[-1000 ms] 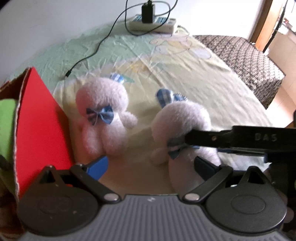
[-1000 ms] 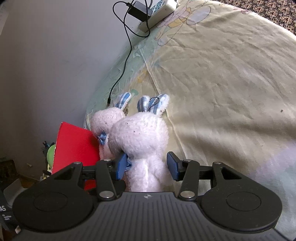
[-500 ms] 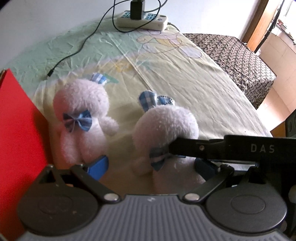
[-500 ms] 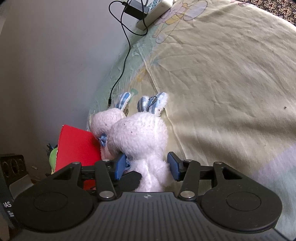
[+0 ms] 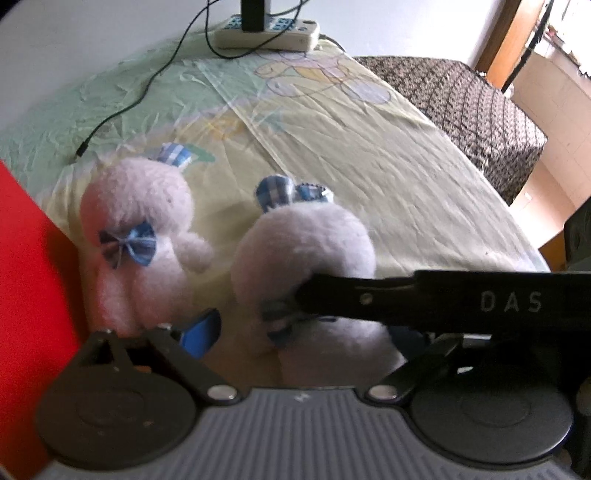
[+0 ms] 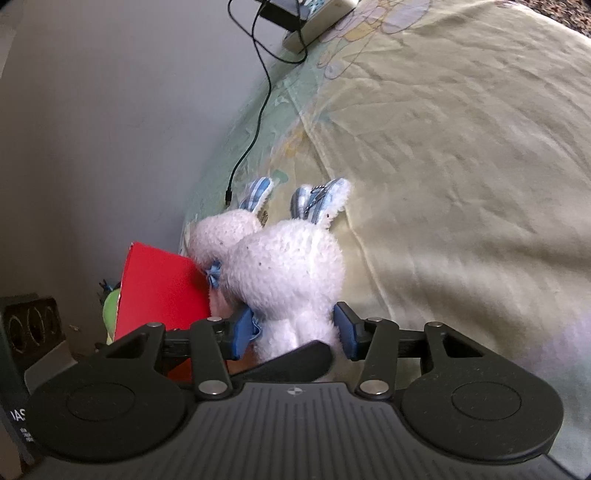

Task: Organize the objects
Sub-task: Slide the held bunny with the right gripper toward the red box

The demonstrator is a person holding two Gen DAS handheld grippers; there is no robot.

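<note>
My right gripper pinches near plush rabbit at its waist: soft, light, squashy. Left gripper spread.

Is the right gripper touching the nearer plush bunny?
Touching. In the right wrist view, the right gripper has both blue pads pressed into the nearer plush bunny.

I see a white power strip at the far edge of the pale sheet, a black cable trailing across it, and a brown patterned blanket beyond.
</note>
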